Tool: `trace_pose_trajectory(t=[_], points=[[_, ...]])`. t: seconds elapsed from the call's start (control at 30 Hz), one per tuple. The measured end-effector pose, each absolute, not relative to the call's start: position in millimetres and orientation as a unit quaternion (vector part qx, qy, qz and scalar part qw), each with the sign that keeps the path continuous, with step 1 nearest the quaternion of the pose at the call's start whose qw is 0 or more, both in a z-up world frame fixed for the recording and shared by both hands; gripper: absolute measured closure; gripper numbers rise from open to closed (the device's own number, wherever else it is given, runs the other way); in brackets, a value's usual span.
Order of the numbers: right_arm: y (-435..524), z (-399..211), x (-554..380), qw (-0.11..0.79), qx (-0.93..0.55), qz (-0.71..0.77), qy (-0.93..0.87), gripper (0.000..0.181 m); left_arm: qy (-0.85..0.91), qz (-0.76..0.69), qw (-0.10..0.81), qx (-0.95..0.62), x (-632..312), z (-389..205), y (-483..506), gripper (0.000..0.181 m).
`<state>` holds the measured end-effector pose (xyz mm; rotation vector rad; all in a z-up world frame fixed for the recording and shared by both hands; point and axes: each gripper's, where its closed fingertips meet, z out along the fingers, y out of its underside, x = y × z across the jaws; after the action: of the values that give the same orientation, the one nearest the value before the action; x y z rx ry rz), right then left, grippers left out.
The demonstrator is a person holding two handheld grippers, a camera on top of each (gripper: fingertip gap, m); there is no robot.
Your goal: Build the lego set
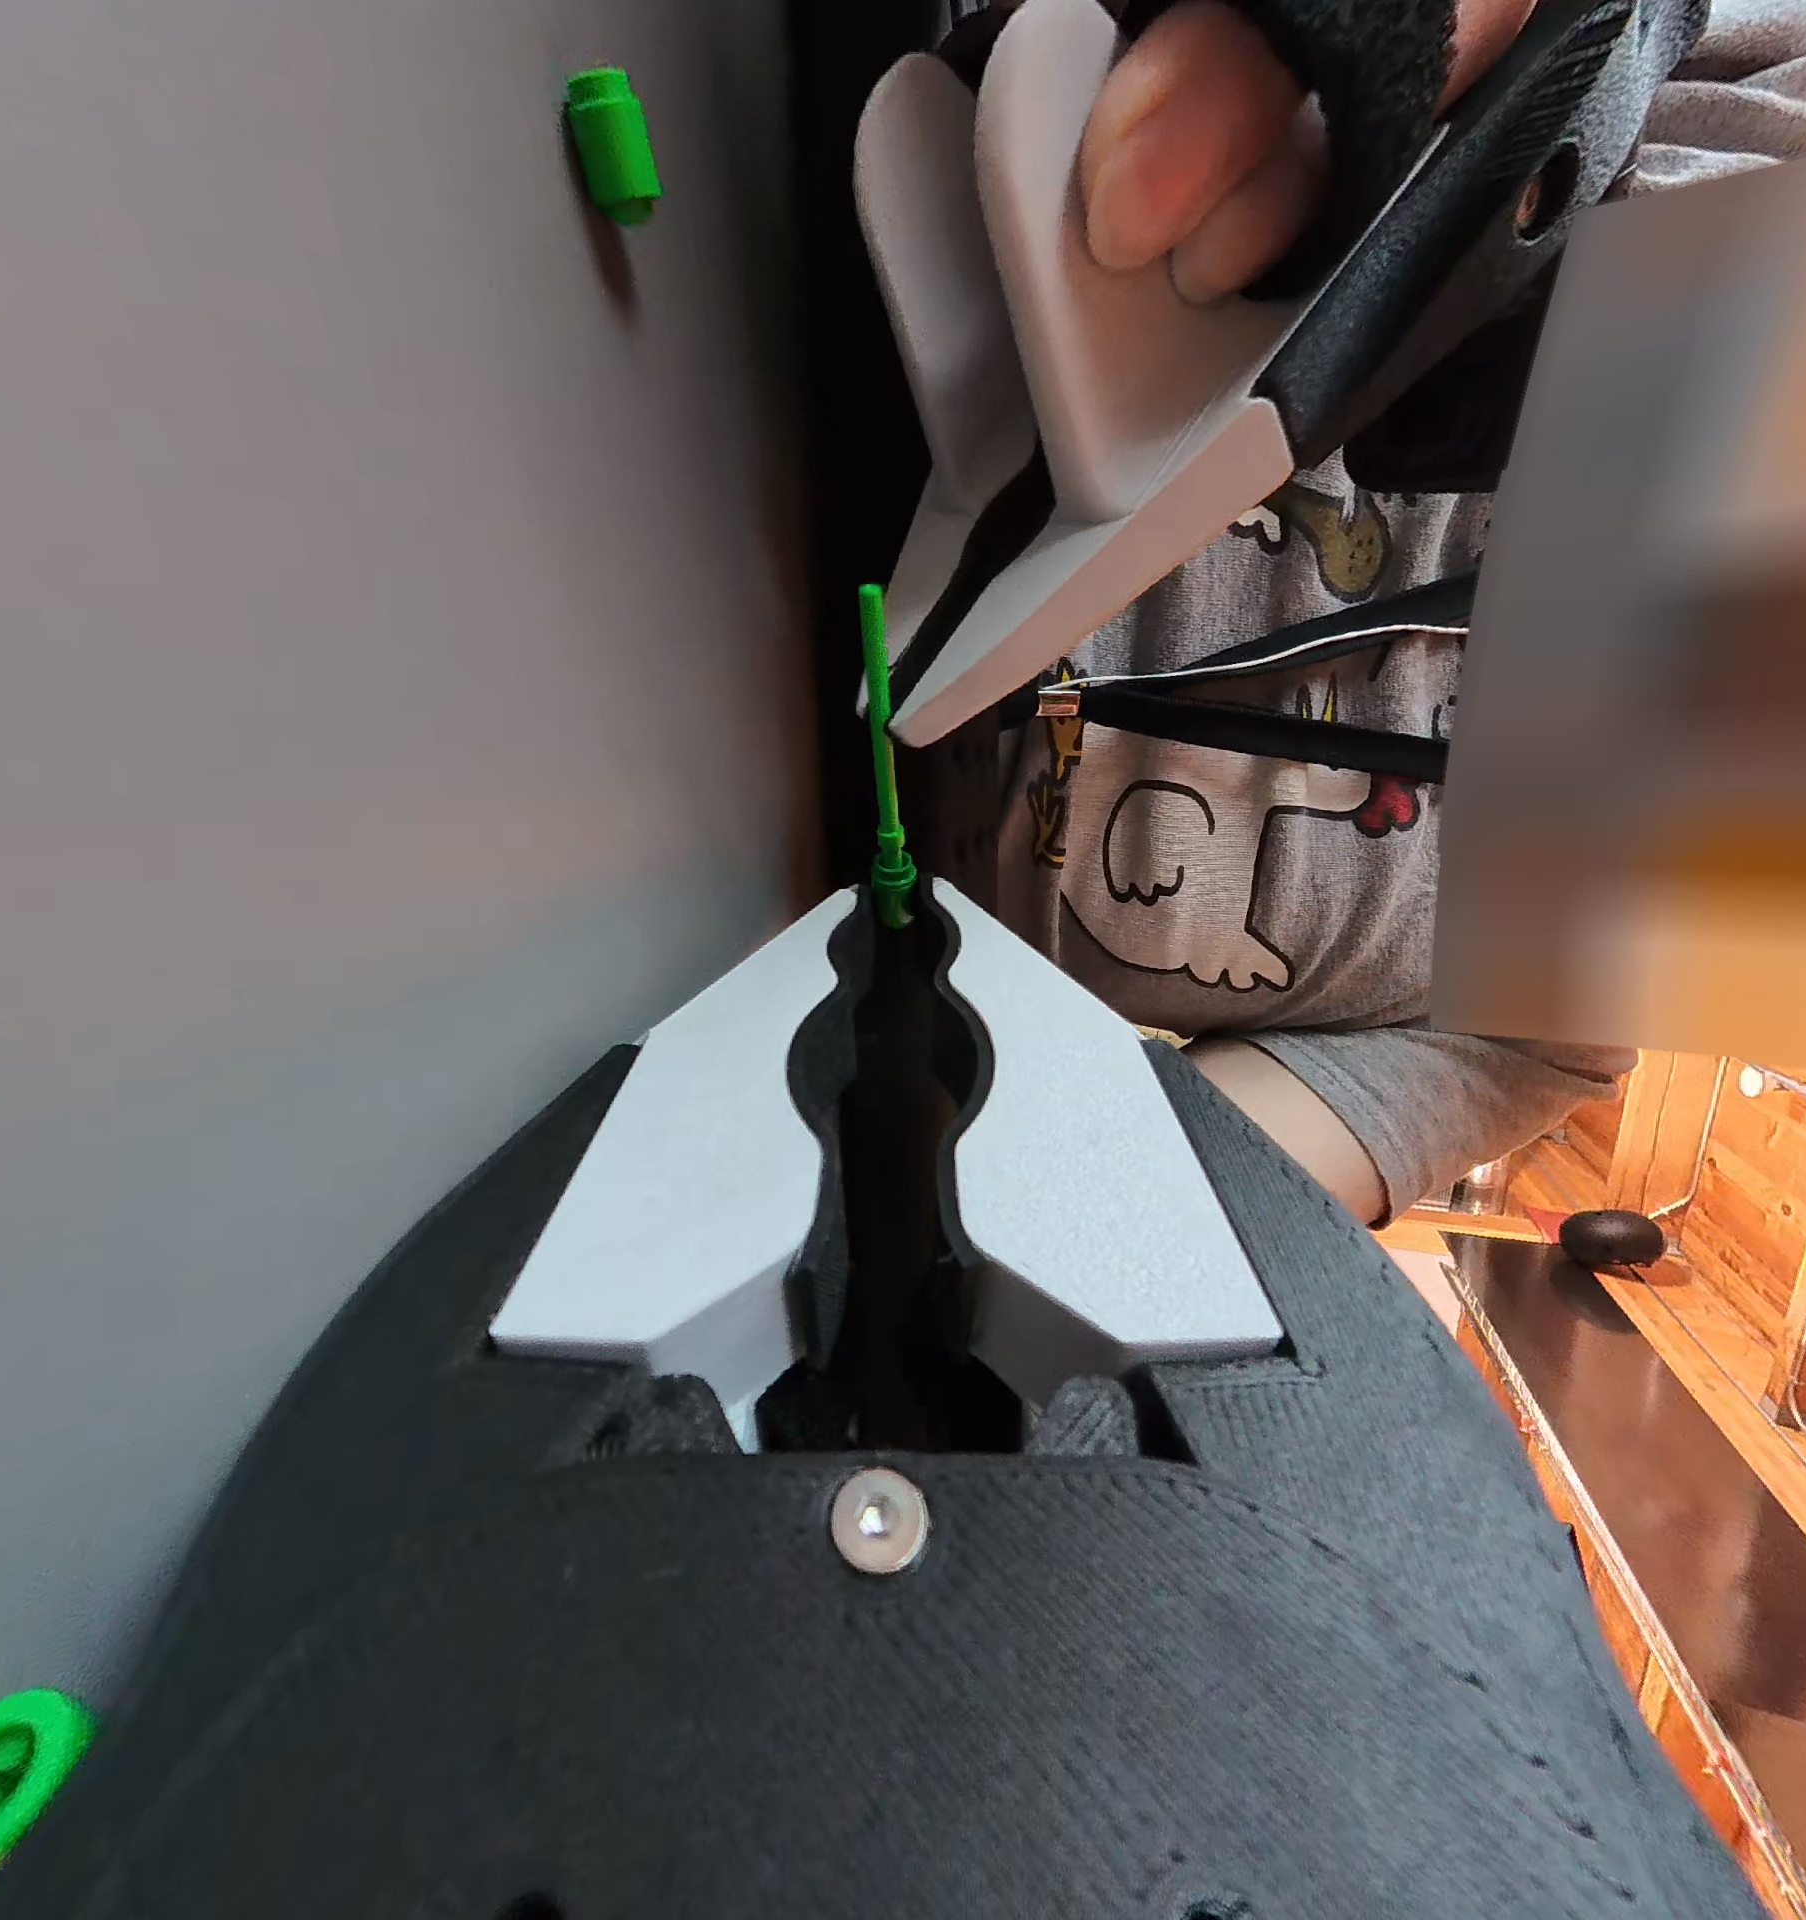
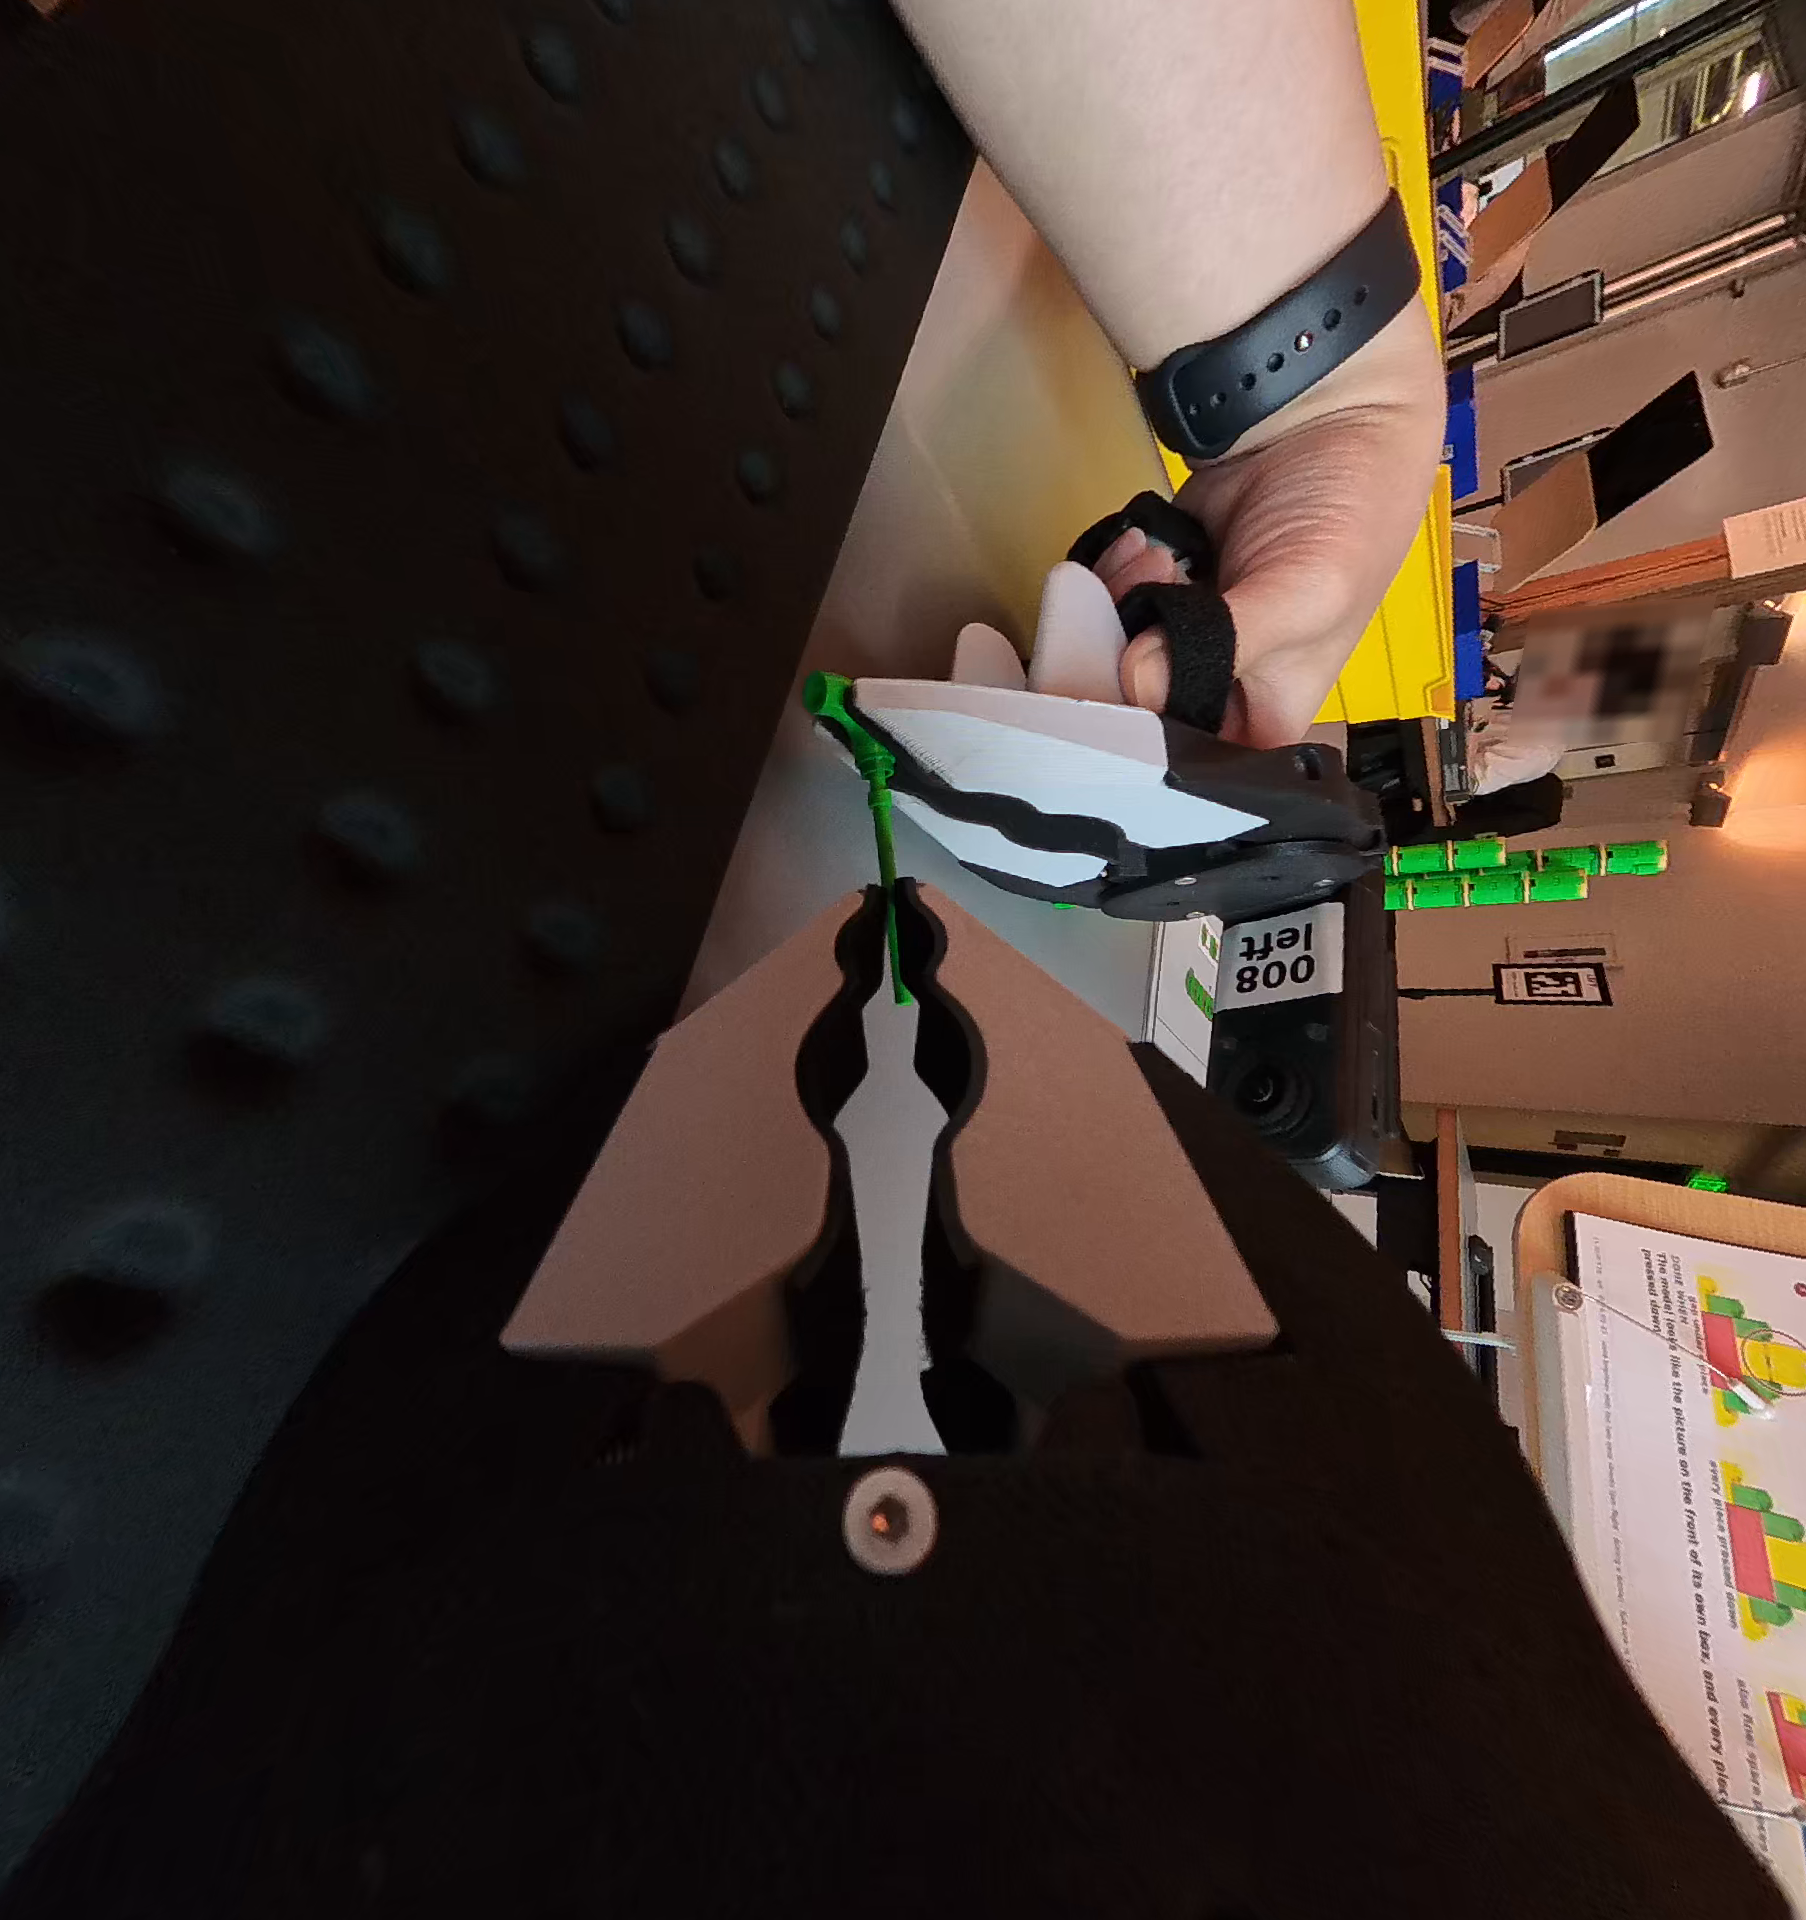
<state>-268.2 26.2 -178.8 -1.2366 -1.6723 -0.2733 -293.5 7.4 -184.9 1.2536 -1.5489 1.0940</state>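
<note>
Presently, left jaws: the left gripper (image 1: 894, 896) is nearly closed, and the knobbed end of a thin green stem piece (image 1: 883, 748) is pinched at the very tips.
Stem axis: in the left wrist view the stem runs straight on from the left jaws, along the line of the fingers, with a slight lean.
Right jaws: the right gripper (image 2: 891, 914) is narrowed on the other end of the same stem (image 2: 883, 831); a short tail of the stem is seen passing back between its tips.
Key relation: the stem is held by both grippers at once, one at each end, so that neither hand is nearer; the two sets of fingers meet it at an angle to one another, as is seen where the right gripper (image 1: 894, 717) crosses it in the left wrist view.
Judgement: the next move is judged to turn on which end is released, or on a pull along the stem's length.
Other pieces: a green cylinder piece (image 1: 613, 145) lies on the grey table (image 1: 307, 520), well apart from the stem; a green ring-shaped piece (image 1: 5, 1766) is seen at the frame corner.
Writing: a white label (image 2: 1278, 961) is carried on the left gripper's body, and a printed instruction sheet (image 2: 1730, 1507) with brick pictures lies farther off; their words are not given.
</note>
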Motion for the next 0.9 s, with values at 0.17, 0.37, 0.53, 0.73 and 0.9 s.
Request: trace_pose_trajectory(t=[0.17, 0.37, 0.53, 0.73, 0.9], points=[[28, -179, -268, 0.501, -0.514, -0.113, -0.687, 0.181, -0.619, 0.439, 0.42, 0.497, -293, -185, 8, 0.176], [28, -179, -268, 0.502, -0.511, -0.117, -0.688, 0.181, -0.621, 0.437, 0.421, 0.496, -293, -185, 8, 0.177], [17, -180, -282, 0.509, -0.486, -0.086, -0.705, 0.181, -0.588, 0.468, 0.403, 0.522, -271, -182, 13, 0.176], [25, -175, -277, 0.514, -0.499, -0.124, -0.687, 0.181, -0.585, 0.478, 0.397, 0.521, -275, -179, 19, 0.176], [35, -155, -259, 0.549, -0.547, -0.087, -0.626, 0.181, -0.584, 0.481, 0.377, 0.534, -276, -181, 26, 0.176]])
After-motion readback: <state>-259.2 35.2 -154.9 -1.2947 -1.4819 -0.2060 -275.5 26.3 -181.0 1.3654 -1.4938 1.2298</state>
